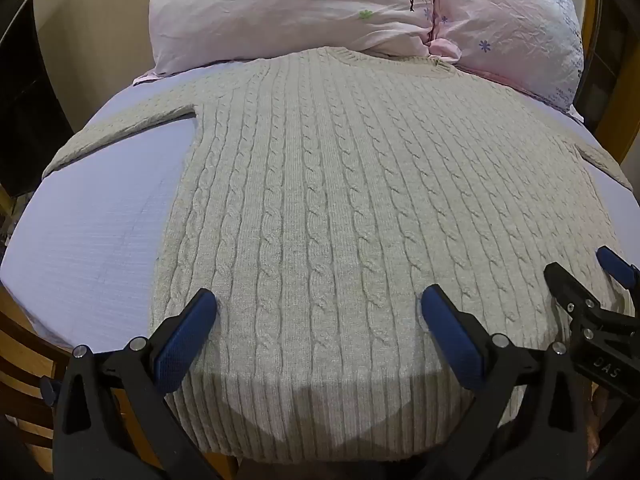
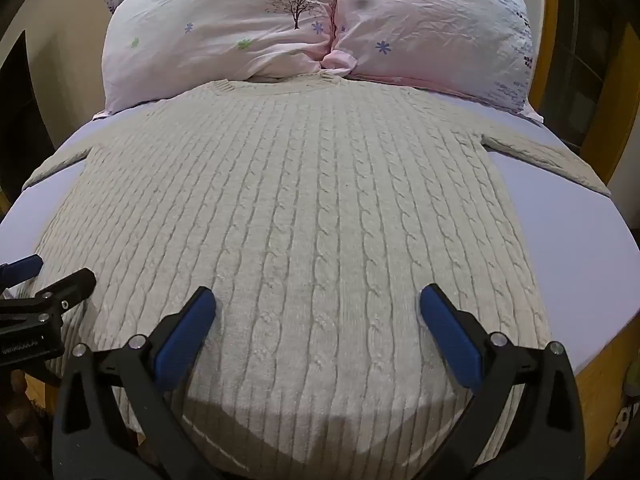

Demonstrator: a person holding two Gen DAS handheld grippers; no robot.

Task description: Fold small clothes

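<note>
A cream cable-knit sweater (image 1: pixel 320 200) lies flat on the bed, collar far, ribbed hem near, sleeves spread to both sides. It also fills the right wrist view (image 2: pixel 288 208). My left gripper (image 1: pixel 318 312) is open and empty, hovering above the hem toward the sweater's left half. My right gripper (image 2: pixel 318 308) is open and empty above the hem toward the right half. The right gripper shows at the right edge of the left wrist view (image 1: pixel 592 276); the left gripper shows at the left edge of the right wrist view (image 2: pixel 48 276).
The sweater lies on a lavender sheet (image 1: pixel 100 220) over the bed. A pink flowered pillow or duvet (image 1: pixel 304 12) is piled at the collar end (image 2: pixel 280 28). A wooden bed frame (image 2: pixel 600 360) edges the mattress on the right.
</note>
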